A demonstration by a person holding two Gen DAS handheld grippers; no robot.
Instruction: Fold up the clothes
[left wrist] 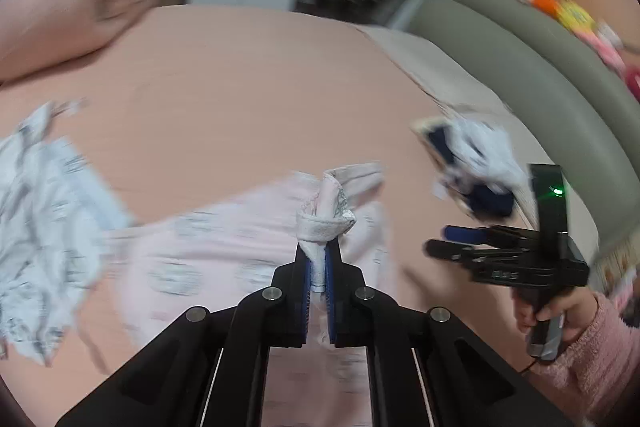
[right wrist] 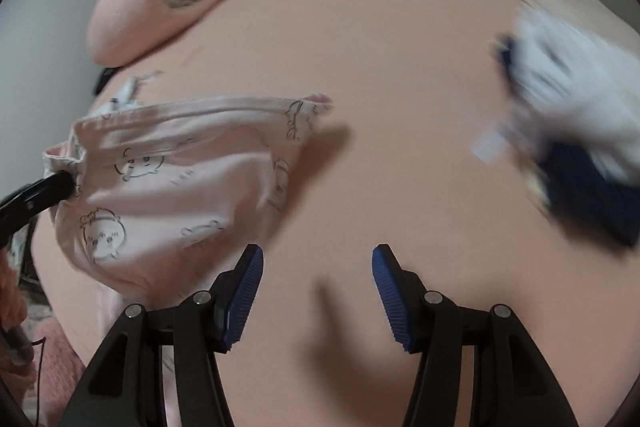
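1. My left gripper [left wrist: 318,259] is clamped on a bunched hem of the pink printed garment [right wrist: 180,163], lifted off the bed sheet [right wrist: 380,87].
2. My right gripper [right wrist: 318,267] gapes, empty.
3. Step: picking up and spreading. Next, probably: right pinches the free corner, at 10 o'clock in its view.

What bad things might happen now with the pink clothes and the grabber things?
1. The left gripper pinches only a small bunched bit of the pink garment, so it might slip out when lifted.
2. The right gripper is open and holds nothing, so the garment hangs from one point and may twist instead of spreading flat.
3. The white and navy clothes lie close by on the bed and could get dragged along.
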